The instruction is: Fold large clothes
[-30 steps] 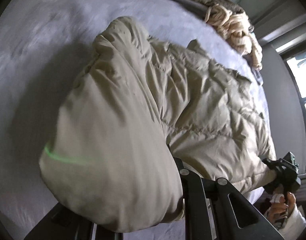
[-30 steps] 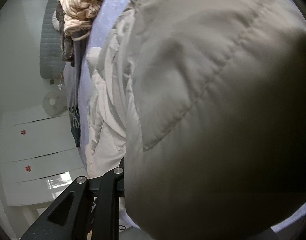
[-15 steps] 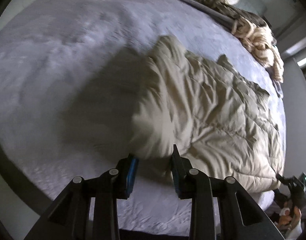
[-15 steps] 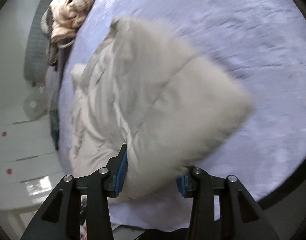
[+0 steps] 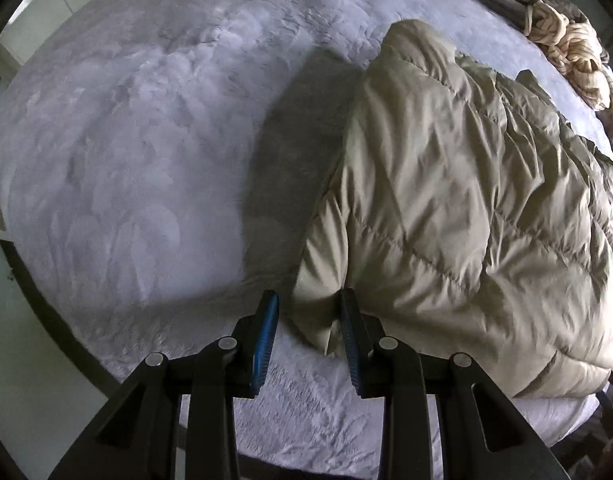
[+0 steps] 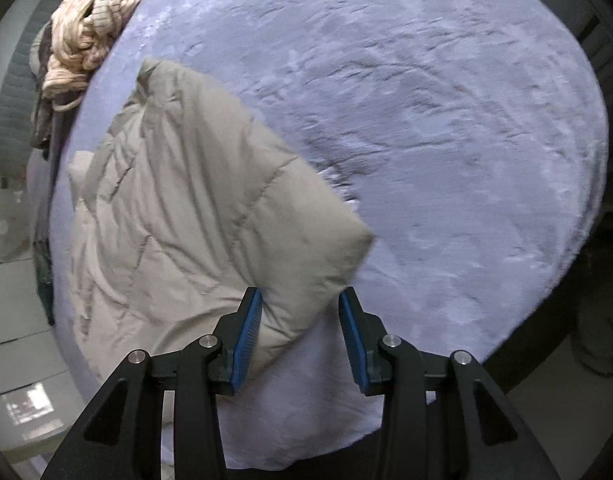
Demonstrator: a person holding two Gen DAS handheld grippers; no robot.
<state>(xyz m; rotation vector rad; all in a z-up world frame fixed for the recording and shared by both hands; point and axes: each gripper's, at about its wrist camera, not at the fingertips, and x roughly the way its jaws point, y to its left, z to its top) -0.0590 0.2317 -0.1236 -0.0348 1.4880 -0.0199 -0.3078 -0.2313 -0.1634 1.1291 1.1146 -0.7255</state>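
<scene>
- Where the left gripper [image 5: 309, 328] meets the bed, its two blue-padded fingers [image 5: 266, 332] stand spread apart and released, with the near corner of the beige quilted jacket [image 5: 458, 208] poking into the gap between them.
- That corner touches or nearly touches the right-hand pad in the left wrist view, while the left-hand pad stands clear of the fabric over the blanket.
- The right gripper [image 6: 300, 332] is likewise spread wide and grips nothing; its fingers [image 6: 248, 336] bracket another puffy corner of the jacket [image 6: 194, 216].
- In the right wrist view the jacket's edge lies against the left-hand pad, and the right-hand pad is apart from it, above bare blanket.
- The jacket lies on the bed, doubled over on itself, its upper layer wrinkled and crossed by stitched seams.
- It casts a dark shadow onto the blanket on the side away from the window light.
- Under it spreads a pale lavender plush blanket [image 5: 138, 152] covering the bed [image 6: 446, 120], most of it bare.
- Beyond the jacket, at the far edge of the bed, sits a heap of cream chunky-knit fabric [image 5: 574, 52], seen also in the right wrist view [image 6: 90, 32] over darker cloth.
</scene>
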